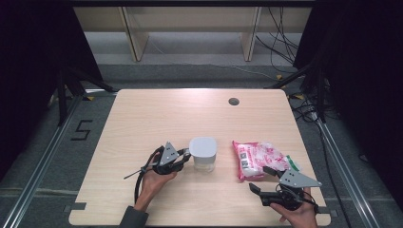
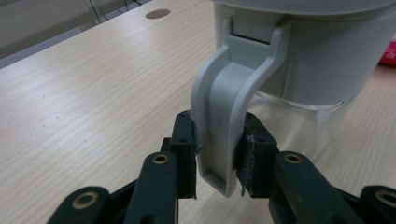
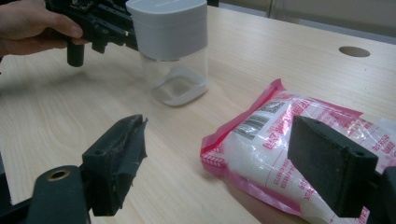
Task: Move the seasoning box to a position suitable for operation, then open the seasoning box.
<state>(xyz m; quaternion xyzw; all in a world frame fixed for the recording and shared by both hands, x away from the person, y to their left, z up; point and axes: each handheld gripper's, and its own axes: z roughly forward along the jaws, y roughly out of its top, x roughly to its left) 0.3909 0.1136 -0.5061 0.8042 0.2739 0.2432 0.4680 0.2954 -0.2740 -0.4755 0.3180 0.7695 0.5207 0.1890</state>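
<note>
**Left jaws clamp the jug handle; right jaws stand wide by the bag**

Here, on the pale wooden desk [image 1: 157,118], the left gripper [image 1: 185,159] sits at the left of the high view, held in the person's left hand [image 1: 154,178] and pointing toward the clear plastic jug with a grey lid [image 1: 203,154]. In the left gripper view its two black jaws are clamped on the jug's grey curved handle [image 2: 224,126], one pad pressing each side of the handle's lower part. The jug stands upright on the desk near its middle, slightly toward the person's edge, its transparent lower body resting on the wood and its broad grey top above.

Just right of the jug, apart from it, lies the pink-and-white printed plastic bag of white grains [image 1: 256,159], flat on the desk; a barcode shows on its face in the right gripper view [image 3: 275,140].

At the far right, near the front edge, the right hand [image 1: 297,216] holds the right gripper [image 1: 261,179]. Its jaws stand wide apart with nothing pressed between them; they point toward the bag, which lies just beyond them, one jaw overlapping the bag's corner in the high view.

A small round grommet hole [image 1: 233,101] marks the desk's far side.
</note>
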